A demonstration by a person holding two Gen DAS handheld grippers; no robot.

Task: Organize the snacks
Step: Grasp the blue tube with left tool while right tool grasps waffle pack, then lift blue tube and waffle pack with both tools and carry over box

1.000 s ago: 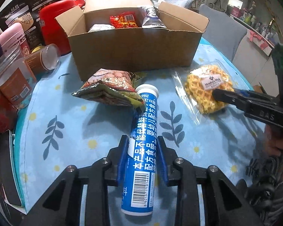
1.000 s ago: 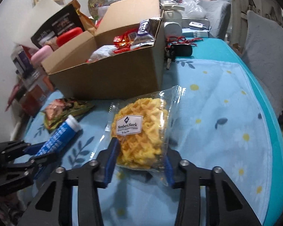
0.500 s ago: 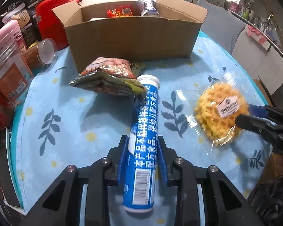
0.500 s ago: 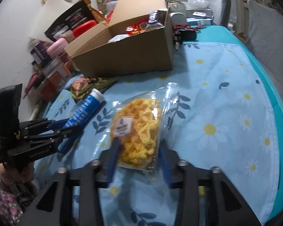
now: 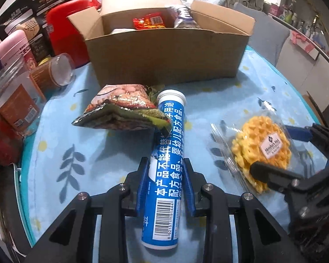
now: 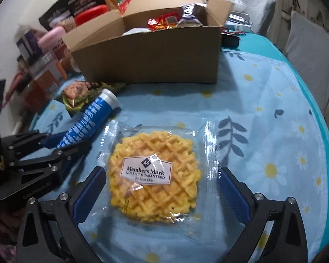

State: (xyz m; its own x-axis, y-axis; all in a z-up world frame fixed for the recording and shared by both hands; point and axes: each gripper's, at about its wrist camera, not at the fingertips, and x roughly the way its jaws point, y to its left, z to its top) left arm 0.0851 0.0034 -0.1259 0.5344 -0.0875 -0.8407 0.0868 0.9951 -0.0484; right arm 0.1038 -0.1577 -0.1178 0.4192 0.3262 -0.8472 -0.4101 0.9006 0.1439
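Blue cylindrical tablet tube [image 5: 167, 171] clamped by left gripper [image 5: 165, 176], laid in front of open brown cardboard box [image 5: 164, 59], right gripper [image 6: 159, 194] jaws opening, clear-wrapped yellow waffle [image 6: 154, 180] lying loose between them, right of tube.

Bare bench [image 6: 263, 114] lies open to the right of the waffle packet [image 6: 155, 179]. The cardboard box [image 6: 151, 59] blocks the far side; jars [image 5: 13, 100] crowd the left edge.
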